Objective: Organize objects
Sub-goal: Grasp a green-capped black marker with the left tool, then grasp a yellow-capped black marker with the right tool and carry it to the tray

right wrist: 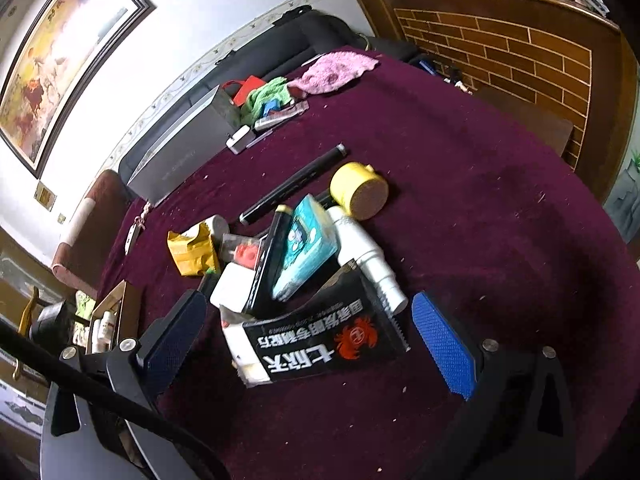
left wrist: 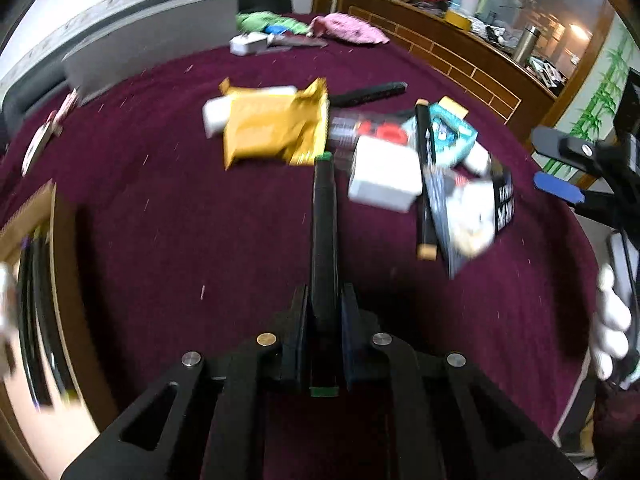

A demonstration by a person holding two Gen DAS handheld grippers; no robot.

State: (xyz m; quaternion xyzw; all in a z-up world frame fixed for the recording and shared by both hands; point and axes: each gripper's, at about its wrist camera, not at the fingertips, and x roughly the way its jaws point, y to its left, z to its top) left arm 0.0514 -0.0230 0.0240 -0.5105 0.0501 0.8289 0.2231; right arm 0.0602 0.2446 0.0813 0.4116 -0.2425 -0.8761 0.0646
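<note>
Marker [left wrist: 324,240] blurred, box [left wrist: 32,280] cut off

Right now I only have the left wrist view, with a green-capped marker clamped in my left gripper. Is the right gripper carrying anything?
Observer: No. The right gripper is open, jaws wide apart, with the black crab-print packet lying on the cloth between them.
Operator: So only my left gripper, shut on the marker, is loaded. What's behind the teal pack?
Observer: A yellow cup on its side, tan base facing the right camera.
Operator: Anything beside the pack?
Observer: A white bottle lying down, ribbed neck toward the packet.
</note>
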